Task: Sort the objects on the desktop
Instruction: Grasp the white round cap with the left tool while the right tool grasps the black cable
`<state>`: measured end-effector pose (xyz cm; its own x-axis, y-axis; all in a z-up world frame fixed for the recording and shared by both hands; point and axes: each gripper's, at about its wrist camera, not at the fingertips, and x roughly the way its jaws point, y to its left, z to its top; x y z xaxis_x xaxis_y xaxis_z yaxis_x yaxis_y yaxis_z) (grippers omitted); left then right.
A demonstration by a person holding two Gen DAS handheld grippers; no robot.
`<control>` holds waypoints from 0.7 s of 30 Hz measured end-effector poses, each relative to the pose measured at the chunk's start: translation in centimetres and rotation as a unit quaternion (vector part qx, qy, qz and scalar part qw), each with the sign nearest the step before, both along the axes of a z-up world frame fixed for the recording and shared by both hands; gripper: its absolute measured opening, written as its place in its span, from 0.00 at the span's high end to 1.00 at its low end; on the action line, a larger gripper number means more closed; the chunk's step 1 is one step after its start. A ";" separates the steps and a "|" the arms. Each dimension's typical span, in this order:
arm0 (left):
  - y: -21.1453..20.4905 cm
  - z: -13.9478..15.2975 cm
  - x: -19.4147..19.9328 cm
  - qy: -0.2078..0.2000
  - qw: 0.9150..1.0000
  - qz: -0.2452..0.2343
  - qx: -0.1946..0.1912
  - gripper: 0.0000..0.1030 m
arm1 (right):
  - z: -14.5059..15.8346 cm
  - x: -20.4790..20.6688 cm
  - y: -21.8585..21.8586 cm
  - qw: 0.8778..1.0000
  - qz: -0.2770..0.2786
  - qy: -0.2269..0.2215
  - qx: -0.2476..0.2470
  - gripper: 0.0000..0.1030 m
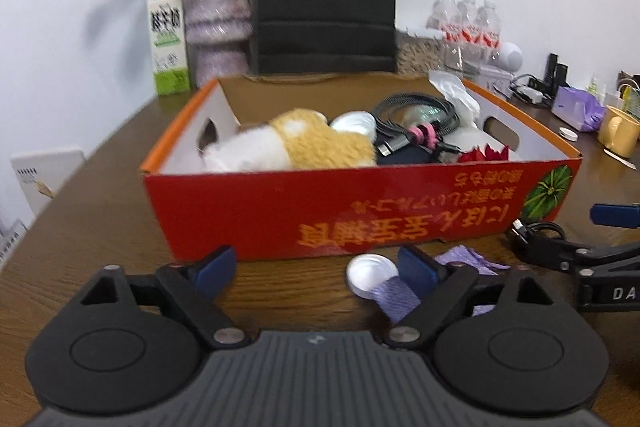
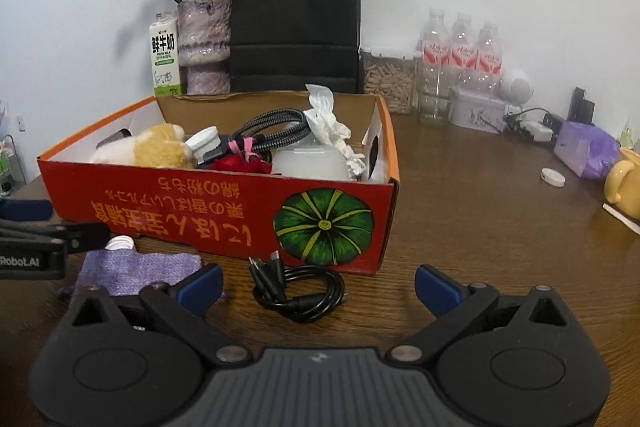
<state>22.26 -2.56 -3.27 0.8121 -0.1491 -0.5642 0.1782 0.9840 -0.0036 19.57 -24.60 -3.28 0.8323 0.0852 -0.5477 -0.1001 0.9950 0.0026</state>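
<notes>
A red cardboard box [image 1: 360, 203] [image 2: 224, 207] stands on the wooden desk and holds a plush toy [image 1: 296, 143] [image 2: 148, 147], a braided cable [image 1: 416, 119] [image 2: 276, 135], a white lid, tissue and a red item. In front of it lie a white cap [image 1: 370, 273] [image 2: 120, 242], a purple cloth [image 1: 400, 291] [image 2: 136, 269] and a coiled black cable [image 2: 300, 287] [image 1: 536, 239]. My left gripper [image 1: 316, 271] is open and empty, just left of the cap. My right gripper [image 2: 318, 287] is open and empty, straddling the black cable.
Behind the box stand a milk carton [image 2: 164, 55], a vase of dried flowers [image 2: 204, 43], a black paper bag [image 2: 296, 23] and water bottles [image 2: 460, 59]. To the right are a purple tissue pack [image 2: 588, 147], a yellow mug [image 2: 624, 183] and a small white lid [image 2: 553, 177].
</notes>
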 end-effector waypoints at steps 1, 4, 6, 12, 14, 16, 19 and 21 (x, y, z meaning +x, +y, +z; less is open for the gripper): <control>-0.2 -0.1 0.2 0.004 1.000 -0.002 0.000 0.16 | -0.1 0.1 0.0 1.000 0.000 0.002 0.000 0.03; -0.8 -0.3 0.4 0.011 1.000 -0.010 -0.001 0.18 | -0.2 0.3 0.0 1.000 0.000 0.011 0.002 0.05; -1.1 -0.4 0.4 0.013 1.000 -0.011 0.004 0.20 | -0.2 0.4 0.0 1.000 0.001 0.014 0.005 0.05; -1.6 -0.7 0.5 0.026 1.000 -0.016 0.003 0.39 | -0.5 0.9 0.0 0.999 0.007 0.034 0.011 0.10; -1.8 -0.7 0.4 0.026 0.999 -0.016 0.007 0.49 | -0.6 1.0 0.1 0.999 0.007 0.040 0.013 0.10; -2.0 -0.8 0.4 0.029 0.999 -0.018 0.006 0.55 | -0.6 1.0 0.0 0.999 0.006 0.041 0.013 0.10; -2.2 -0.8 0.3 0.029 0.999 -0.020 0.005 0.59 | -0.7 1.1 0.1 0.999 0.008 0.045 0.015 0.11; -2.2 -0.7 0.3 0.029 0.999 -0.022 0.004 0.66 | -0.8 1.1 0.1 0.999 0.010 0.049 0.016 0.14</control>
